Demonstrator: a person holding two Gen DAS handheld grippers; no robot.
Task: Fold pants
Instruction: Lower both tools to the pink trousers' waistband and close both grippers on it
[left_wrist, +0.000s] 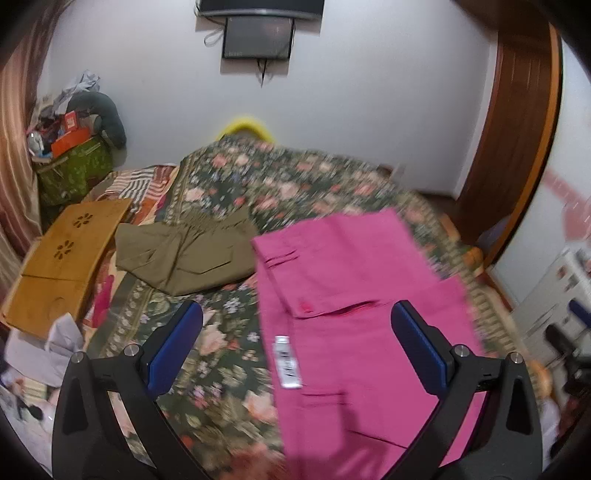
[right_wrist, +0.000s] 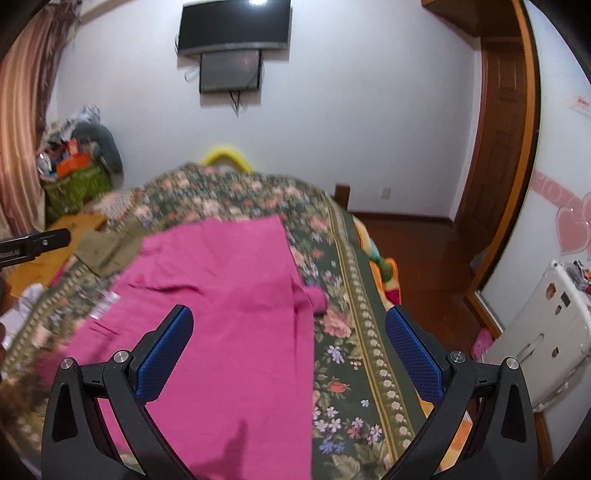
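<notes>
Hovering above the pink pants (left_wrist: 351, 295), the left hand-held gripper (left_wrist: 295, 332) and right hand-held gripper (right_wrist: 288, 332) both gape wide, holding nothing. The pants lie spread on the bed (right_wrist: 369, 369); beyond them sit olive pants (left_wrist: 184, 254). Pinching a single layer could drag the fabric crooked. Motion blur hides the near hems.

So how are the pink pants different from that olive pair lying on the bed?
The pink pants are bright magenta; the olive pants are dull khaki-green. The pink pair takes up much more of the bed and shows a white tag, while the olive pair lies as a smaller bundle with none visible. The pink pair lies nearer the camera, the olive pair further back, beside the wooden tray. Both rest on the floral bedspread, held by neither gripper.
</notes>
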